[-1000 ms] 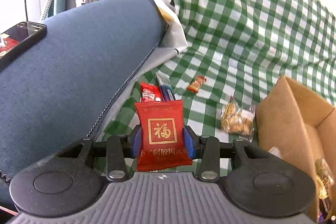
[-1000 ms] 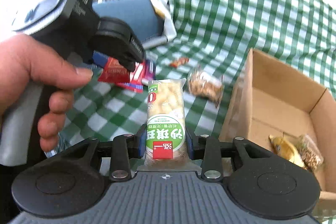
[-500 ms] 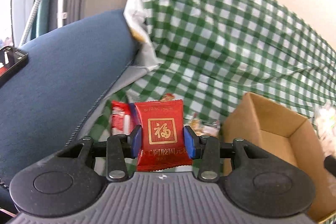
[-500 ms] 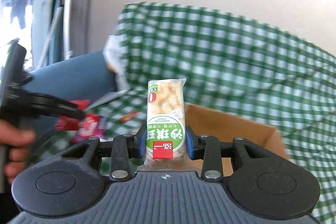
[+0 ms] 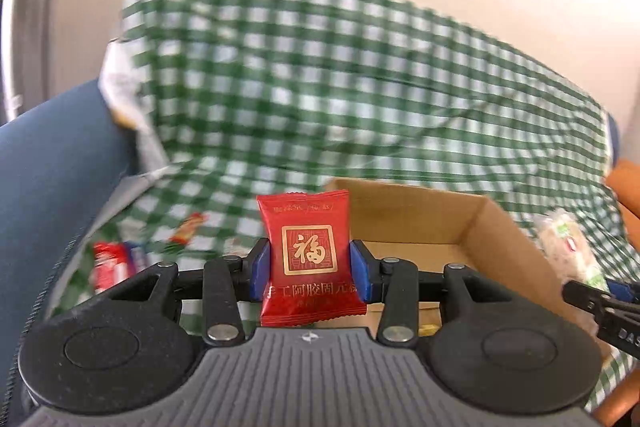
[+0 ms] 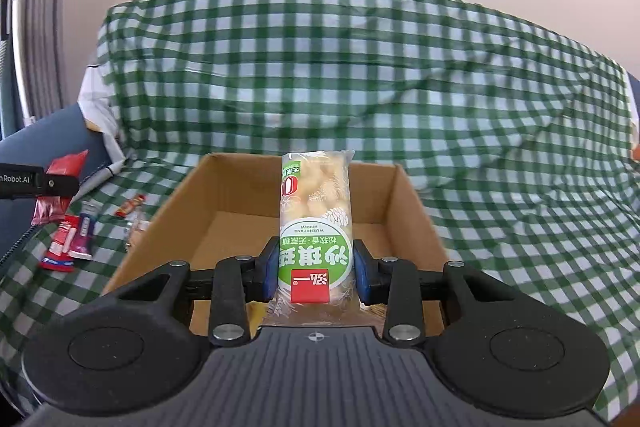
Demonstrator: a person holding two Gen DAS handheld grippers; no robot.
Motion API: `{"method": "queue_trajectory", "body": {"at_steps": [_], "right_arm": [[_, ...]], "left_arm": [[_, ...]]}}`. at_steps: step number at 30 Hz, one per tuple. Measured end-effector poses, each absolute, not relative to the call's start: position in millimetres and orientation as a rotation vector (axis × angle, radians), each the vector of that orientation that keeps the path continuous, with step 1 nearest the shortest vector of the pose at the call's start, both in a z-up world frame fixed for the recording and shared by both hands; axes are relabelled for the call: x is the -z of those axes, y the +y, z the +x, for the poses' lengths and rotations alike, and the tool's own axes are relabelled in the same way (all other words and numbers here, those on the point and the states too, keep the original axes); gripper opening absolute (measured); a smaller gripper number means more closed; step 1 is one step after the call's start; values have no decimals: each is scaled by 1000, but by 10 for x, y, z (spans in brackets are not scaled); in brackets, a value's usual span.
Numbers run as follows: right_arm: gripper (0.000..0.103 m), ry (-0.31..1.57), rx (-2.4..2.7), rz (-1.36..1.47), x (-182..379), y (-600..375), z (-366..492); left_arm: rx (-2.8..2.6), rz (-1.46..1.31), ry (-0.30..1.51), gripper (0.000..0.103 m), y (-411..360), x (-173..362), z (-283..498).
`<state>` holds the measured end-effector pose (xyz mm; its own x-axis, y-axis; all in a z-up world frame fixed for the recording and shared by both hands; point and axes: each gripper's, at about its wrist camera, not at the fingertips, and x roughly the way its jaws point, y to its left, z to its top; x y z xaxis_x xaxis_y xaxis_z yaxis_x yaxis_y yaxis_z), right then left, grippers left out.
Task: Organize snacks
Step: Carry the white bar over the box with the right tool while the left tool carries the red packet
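Note:
My left gripper [image 5: 308,275] is shut on a small red snack packet [image 5: 308,259] with a gold character, held upright over the near left edge of an open cardboard box [image 5: 424,215]. My right gripper [image 6: 315,273] is shut on a long clear pastry pack [image 6: 315,223] with a green label, held above the middle of the same box [image 6: 240,195]. In the left wrist view the pastry pack [image 5: 568,247] and the right gripper's tip show at the right edge. In the right wrist view the red packet [image 6: 60,187] shows at the far left.
Loose snacks lie on the green checked cloth [image 6: 360,75] left of the box: a red and a purple packet [image 6: 70,237] and a small orange-red one [image 6: 130,206]. A blue sofa arm [image 5: 44,195] rises at the left. A pale wall stands behind.
Both grippers have swung right and up from the loose snacks to the box, still holding their packs. The hand and the phone have left the views.

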<state>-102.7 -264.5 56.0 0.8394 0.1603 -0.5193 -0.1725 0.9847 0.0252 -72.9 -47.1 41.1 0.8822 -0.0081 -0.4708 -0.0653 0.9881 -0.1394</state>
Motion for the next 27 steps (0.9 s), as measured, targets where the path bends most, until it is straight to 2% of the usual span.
{"method": "queue_trajectory", "body": {"at_steps": [12, 27], "right_arm": [[38, 545, -102, -1, -462, -2942, -975], [38, 526, -121, -12, -481, -2819, -862]], "left_arm": [[115, -79, 474, 46, -948, -244, -659], [144, -86, 472, 46, -930, -217, -652]]}}
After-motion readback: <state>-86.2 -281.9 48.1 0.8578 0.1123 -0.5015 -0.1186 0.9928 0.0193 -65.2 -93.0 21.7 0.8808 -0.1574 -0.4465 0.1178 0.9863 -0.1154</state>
